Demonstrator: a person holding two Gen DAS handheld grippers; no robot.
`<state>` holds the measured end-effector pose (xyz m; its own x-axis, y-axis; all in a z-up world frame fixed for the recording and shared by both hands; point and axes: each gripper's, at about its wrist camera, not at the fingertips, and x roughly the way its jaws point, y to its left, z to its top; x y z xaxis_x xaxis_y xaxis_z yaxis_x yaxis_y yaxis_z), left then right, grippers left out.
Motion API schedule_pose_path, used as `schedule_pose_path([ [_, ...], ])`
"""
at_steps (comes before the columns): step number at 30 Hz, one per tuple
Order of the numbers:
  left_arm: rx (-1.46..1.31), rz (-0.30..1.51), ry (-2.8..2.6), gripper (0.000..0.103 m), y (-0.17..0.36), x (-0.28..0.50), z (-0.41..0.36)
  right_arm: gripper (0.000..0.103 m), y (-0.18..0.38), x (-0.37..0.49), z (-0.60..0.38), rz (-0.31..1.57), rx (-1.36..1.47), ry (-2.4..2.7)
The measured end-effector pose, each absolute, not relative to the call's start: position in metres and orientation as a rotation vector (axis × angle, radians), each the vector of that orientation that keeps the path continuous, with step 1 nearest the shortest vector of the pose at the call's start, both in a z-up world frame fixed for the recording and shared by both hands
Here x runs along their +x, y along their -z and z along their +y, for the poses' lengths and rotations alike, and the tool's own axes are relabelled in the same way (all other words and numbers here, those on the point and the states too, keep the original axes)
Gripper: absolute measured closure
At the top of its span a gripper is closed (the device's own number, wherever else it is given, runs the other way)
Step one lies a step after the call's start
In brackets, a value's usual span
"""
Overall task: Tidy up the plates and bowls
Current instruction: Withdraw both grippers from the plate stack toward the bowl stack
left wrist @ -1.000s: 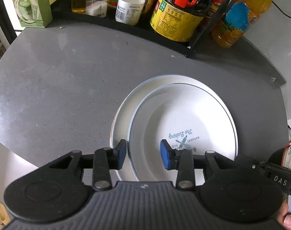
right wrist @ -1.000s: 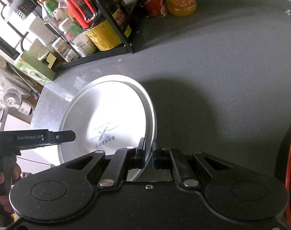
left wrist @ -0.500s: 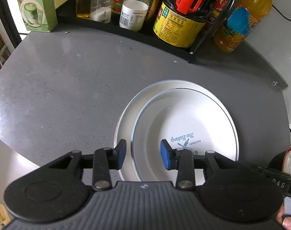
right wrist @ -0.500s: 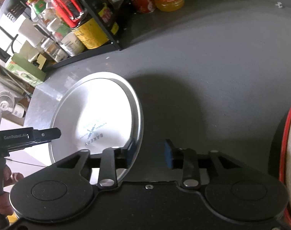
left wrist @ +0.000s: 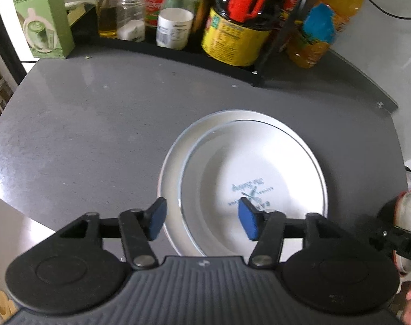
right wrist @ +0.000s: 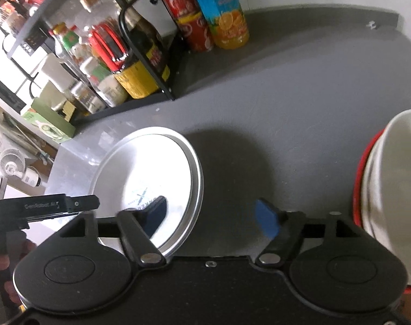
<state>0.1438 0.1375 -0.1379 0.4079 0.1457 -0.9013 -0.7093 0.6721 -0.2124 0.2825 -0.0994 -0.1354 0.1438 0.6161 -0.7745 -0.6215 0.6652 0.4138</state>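
Two white plates lie stacked on the dark grey counter. The upper plate has a blue bakery print and sits shifted right on the lower plate. My left gripper hangs open just above the stack's near-left rim, holding nothing. In the right wrist view the plate stack lies at the left, and my right gripper stands wide open to its right, over bare counter. White bowls nested in a red-rimmed one stand at the right edge.
A black wire rack with bottles and jars lines the back of the counter. An orange juice bottle and red cans stand beside it. A green carton sits back left. The counter edge drops off at the left.
My right gripper let go of the upper plate's rim, opened wide and pulled back to the right, bringing the bowls into view. The left gripper opened wider and backed off slightly.
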Motion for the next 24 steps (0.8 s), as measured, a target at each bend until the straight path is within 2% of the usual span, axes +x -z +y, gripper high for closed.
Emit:
schedule_pose_path([
  [2, -0.641, 1.018, -0.580, 0.030, 0.135, 0.143, 0.133, 0.019, 0.128, 0.277, -0.105, 1.091, -0.012, -0.896],
  [5, -0.623, 1.019, -0.549, 0.024, 0.129, 0.143, 0.124, 0.010, 0.118, 0.270, -0.114, 1.057, -0.022, -0.905],
  [7, -0.593, 1.017, -0.539, 0.022, 0.124, 0.144, 0.116, 0.009, 0.112, 0.267, -0.120, 1.035, -0.019, -0.908],
  [11, -0.496, 1.006, -0.512, 0.015, 0.110, 0.149, 0.097, 0.001, 0.101, 0.265, -0.137, 0.997, 0.011, -0.891],
  [19, -0.416, 0.971, -0.390, 0.012, 0.078, 0.169, 0.067, 0.000, 0.085, 0.267, -0.167, 0.945, 0.034, -0.856],
  [24, -0.365, 0.962, -0.328, 0.004, 0.058, 0.187, 0.043, 0.000, 0.082, 0.270, -0.184, 0.931, 0.045, -0.834],
])
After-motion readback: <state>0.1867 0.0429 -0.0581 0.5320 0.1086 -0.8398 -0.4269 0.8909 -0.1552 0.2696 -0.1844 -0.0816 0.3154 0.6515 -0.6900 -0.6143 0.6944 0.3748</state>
